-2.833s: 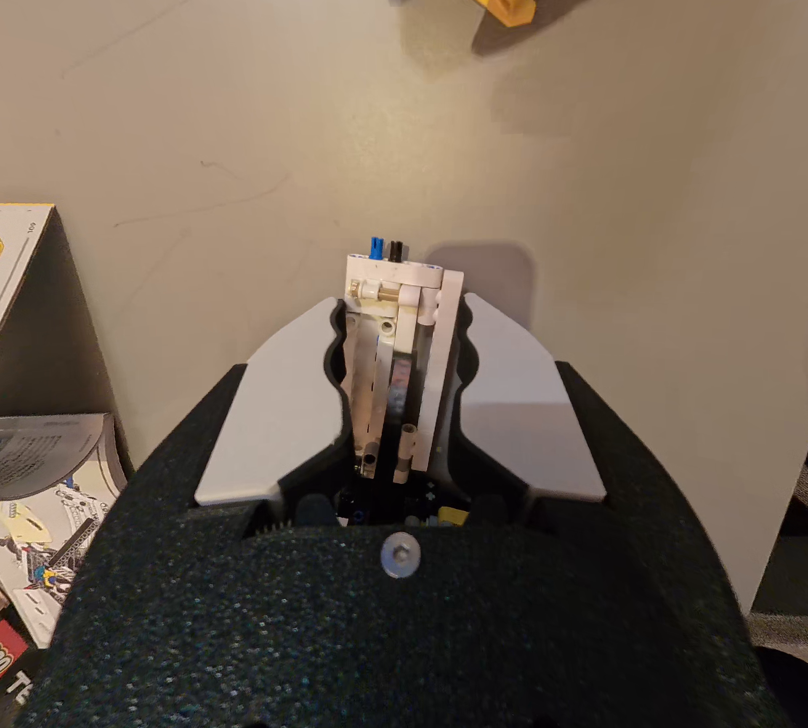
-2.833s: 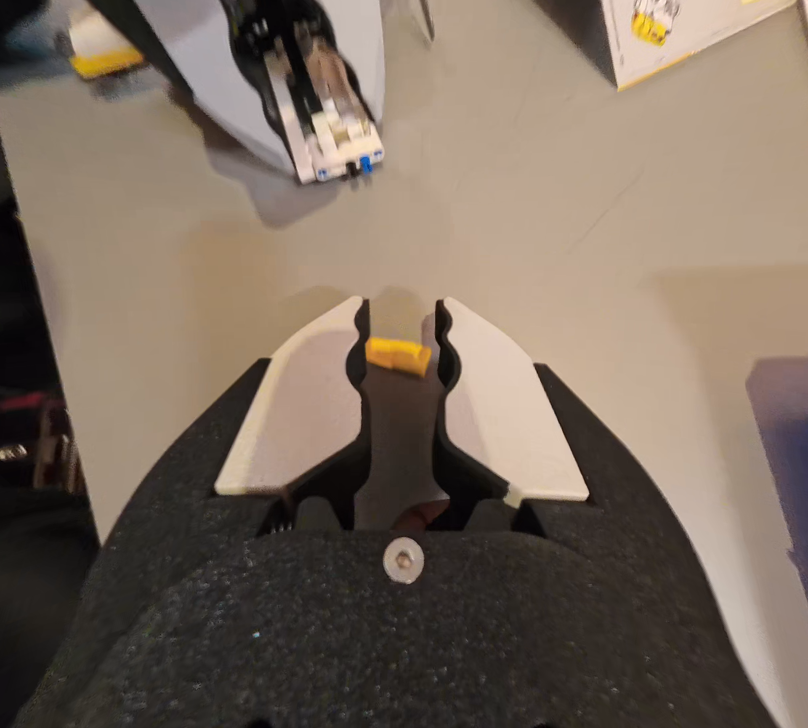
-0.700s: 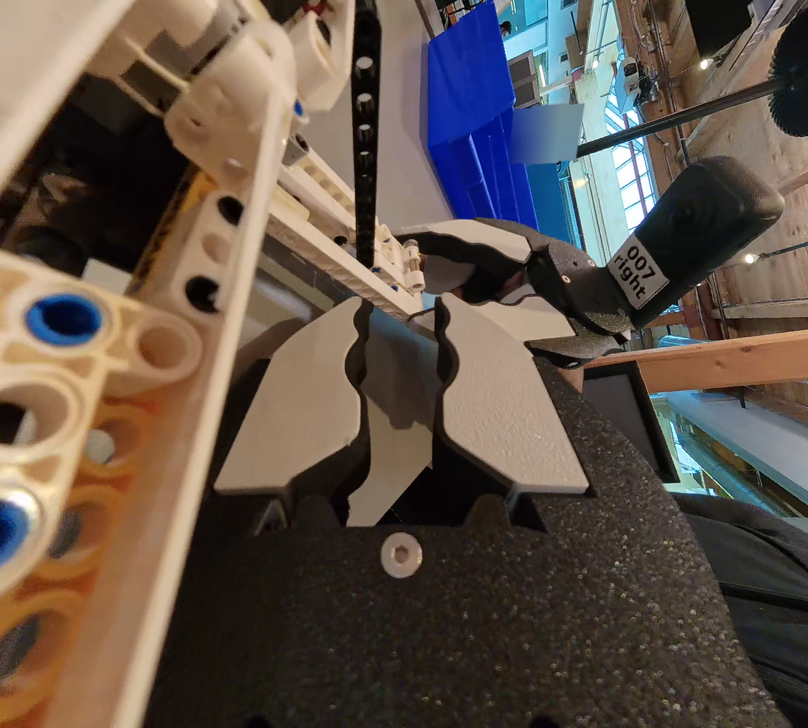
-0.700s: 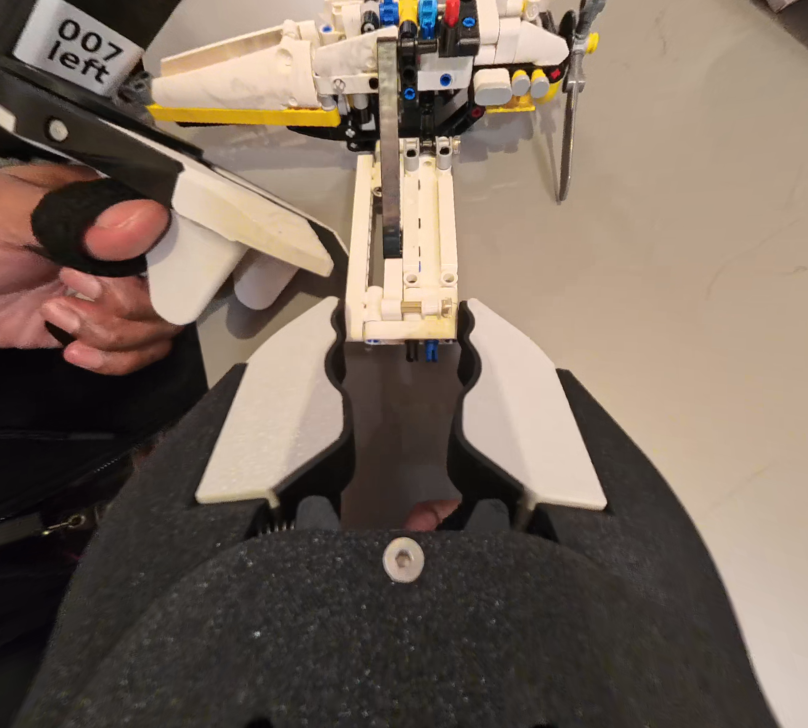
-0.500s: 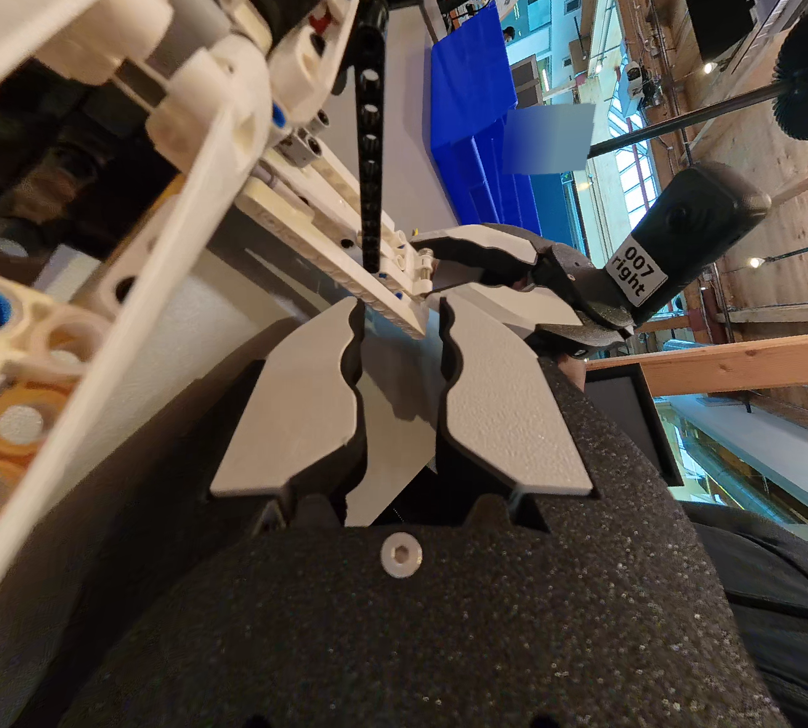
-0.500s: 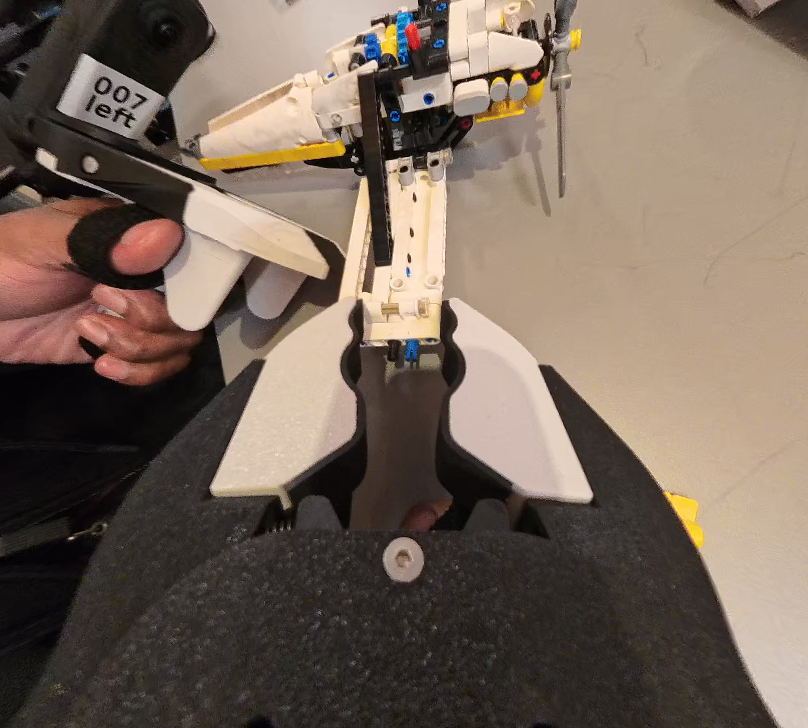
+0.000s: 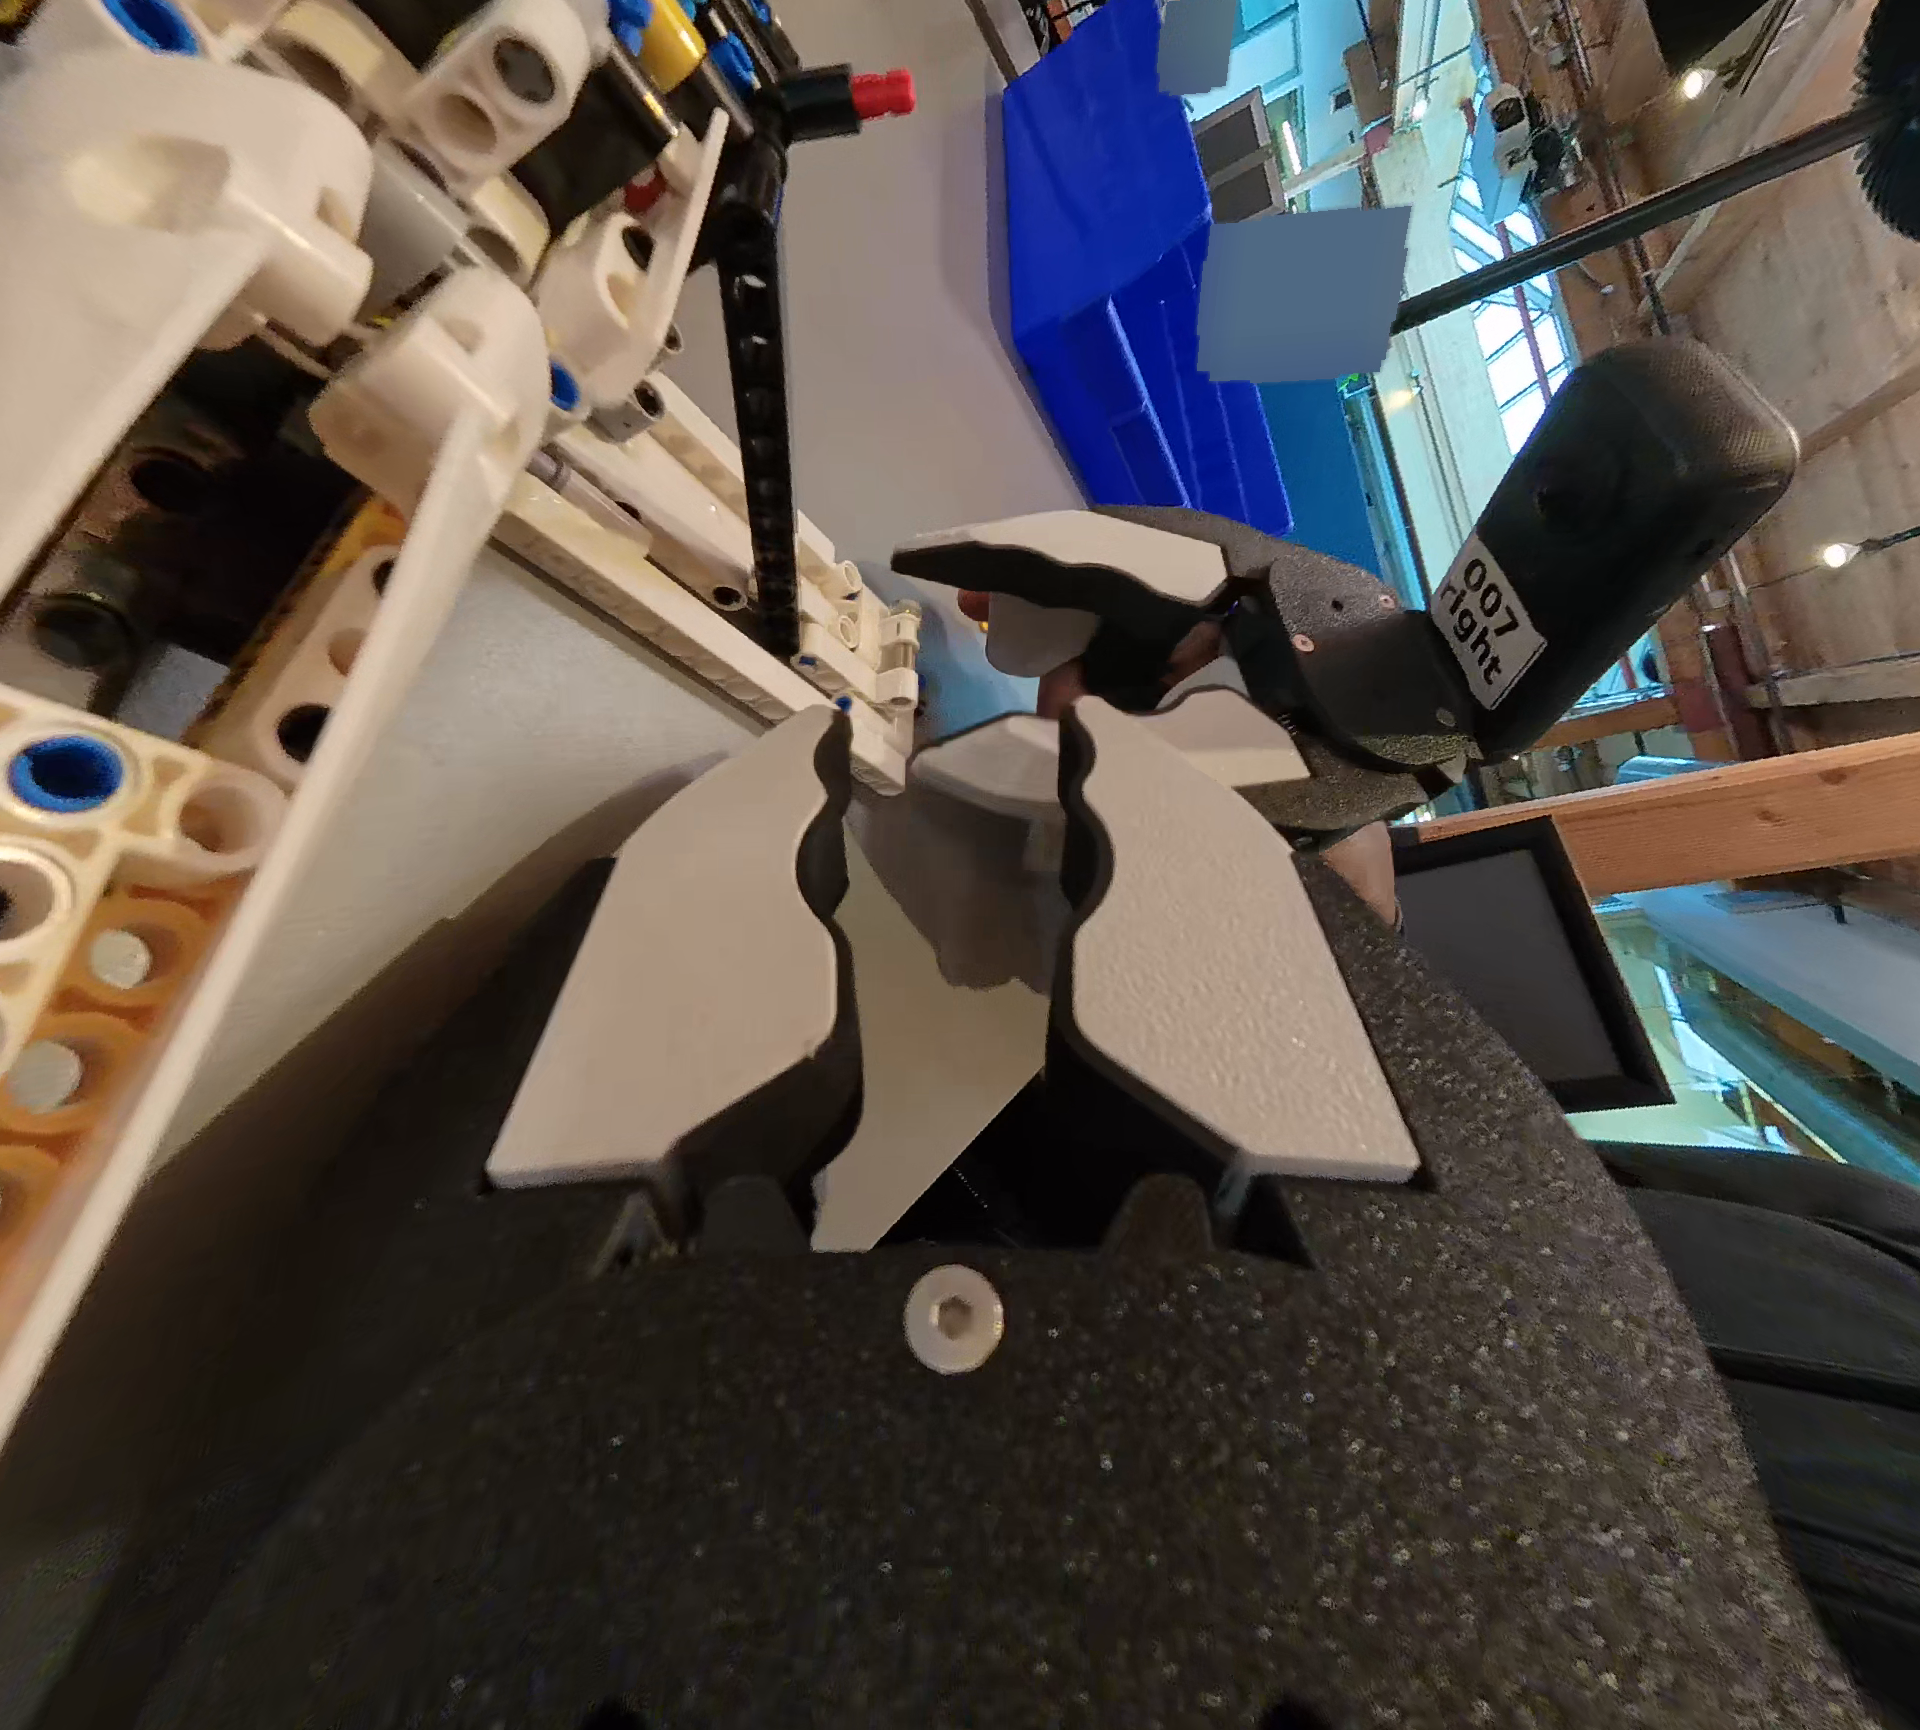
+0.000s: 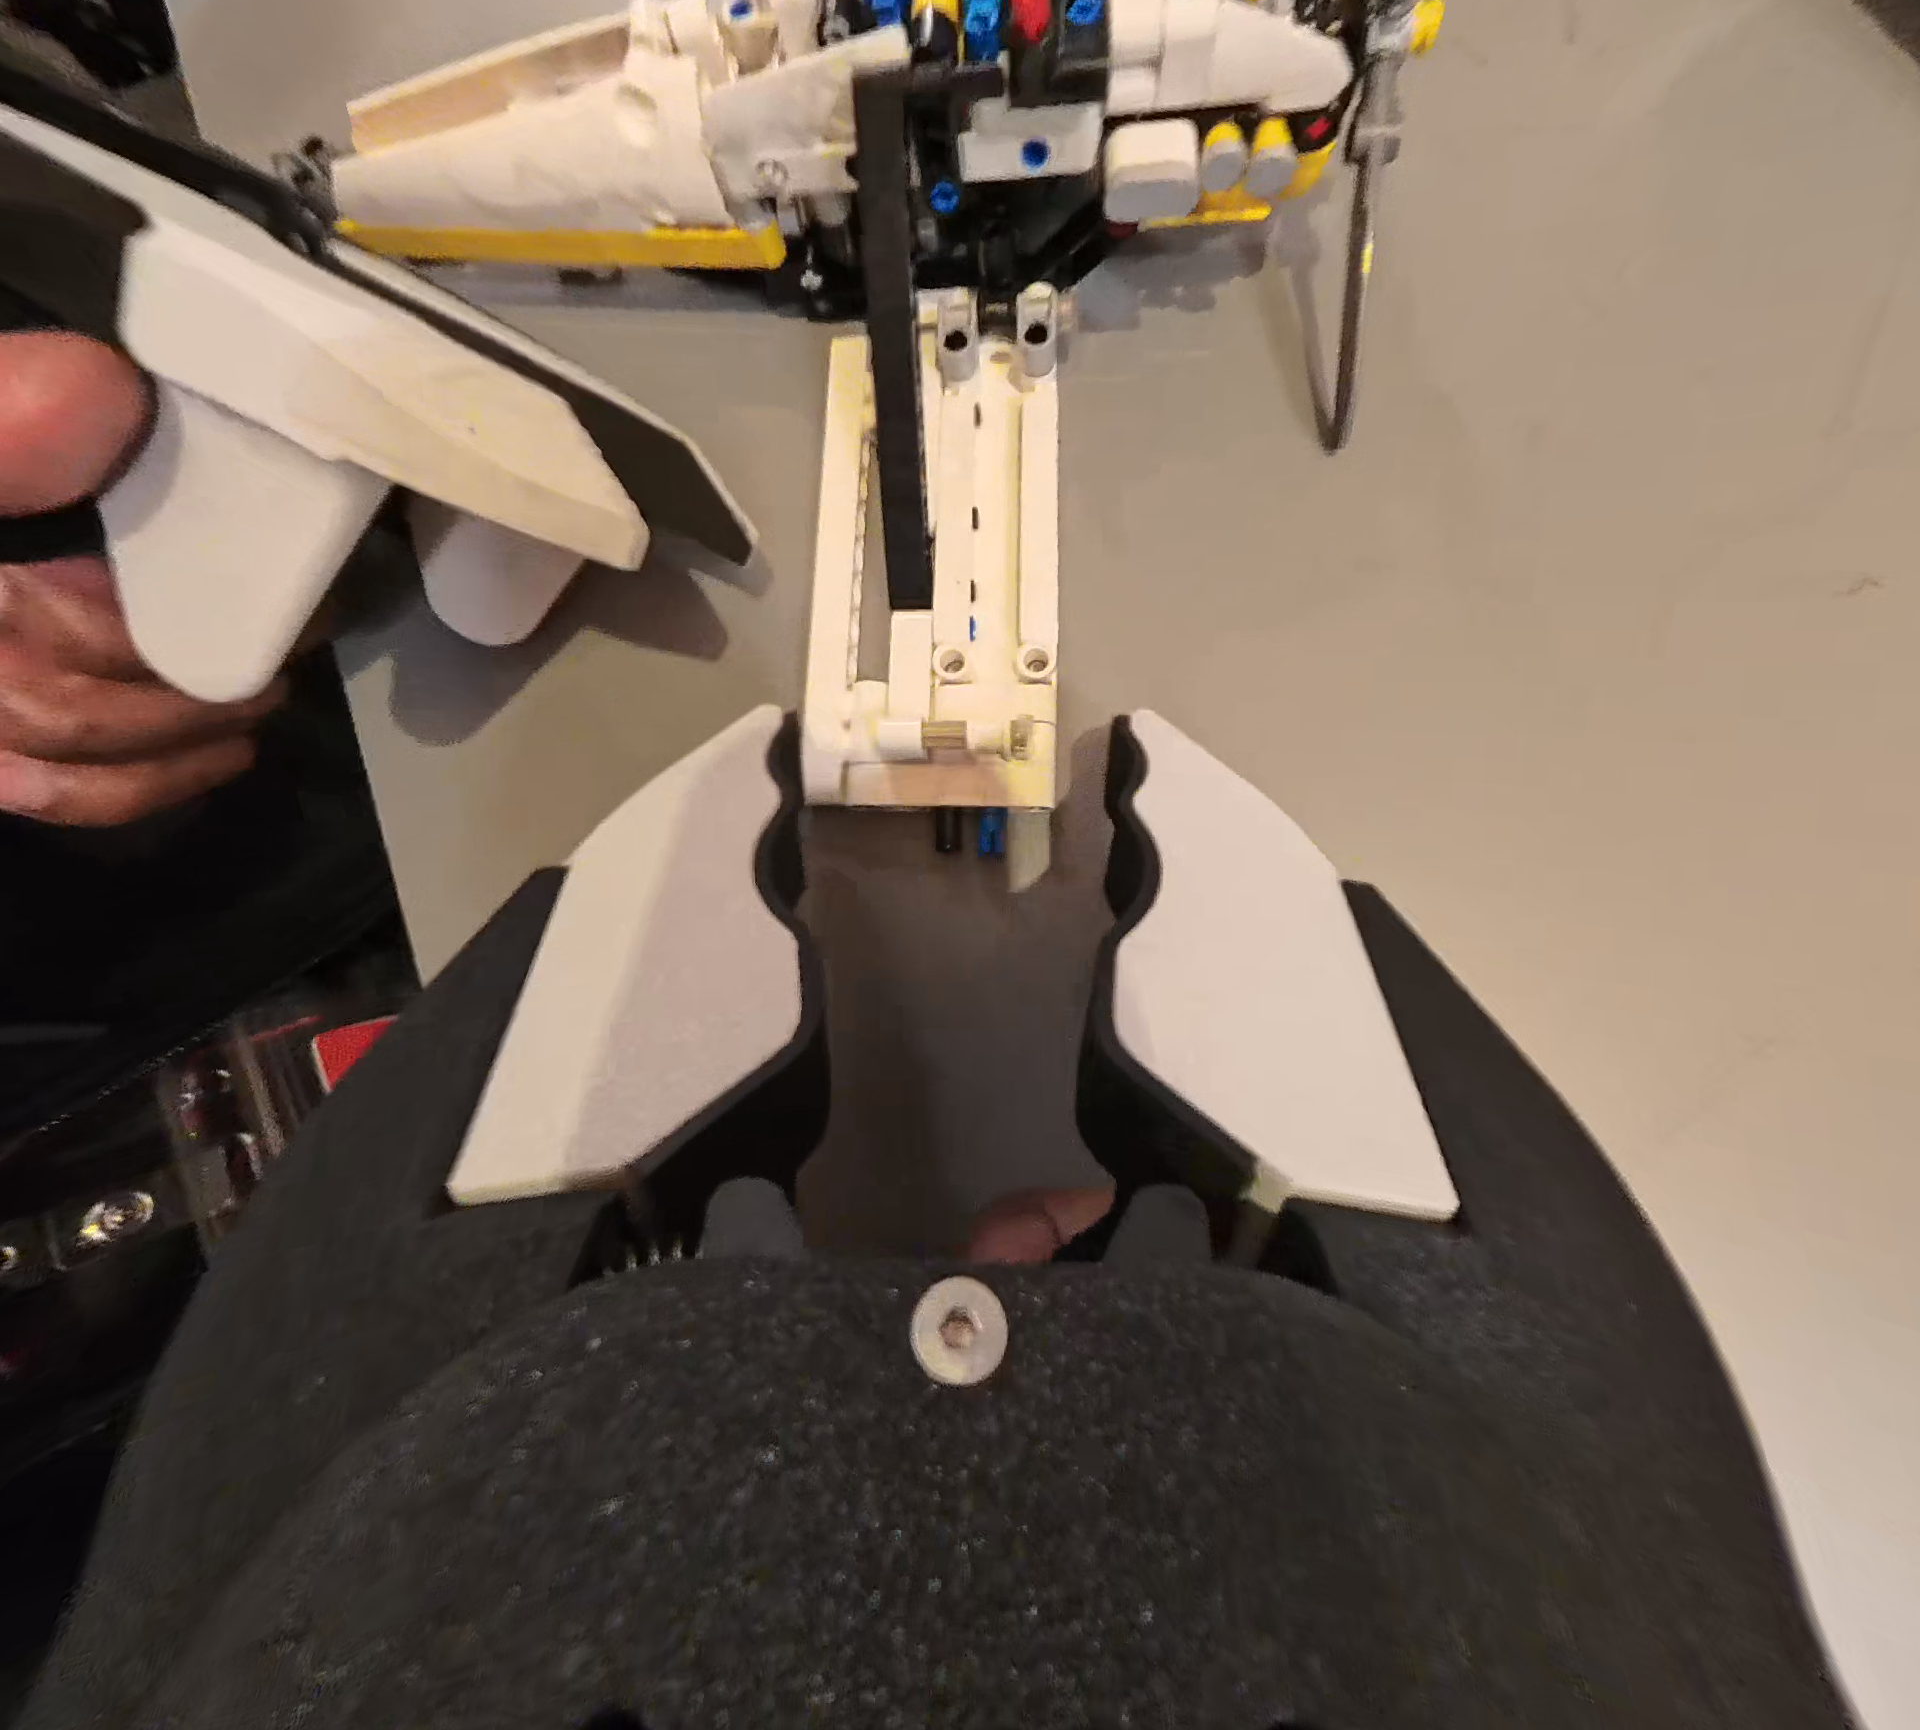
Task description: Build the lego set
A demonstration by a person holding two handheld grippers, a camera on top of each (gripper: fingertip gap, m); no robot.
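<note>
We are holding our right gripper (image 8: 948,771) low over the grey table (image 8: 1507,641), pointing along the white wing (image 8: 940,537) of the brick-built plane (image 8: 831,80), which is standing on the table. Its jaws are standing wide around the wing's tip: the left pad is touching it, the right pad is showing a gap. Our left gripper (image 7: 948,750) is hovering just beside the wing, tilted sideways, jaws moderately apart and gripping nothing, a hand (image 8: 62,558) squeezing its handle.
</note>
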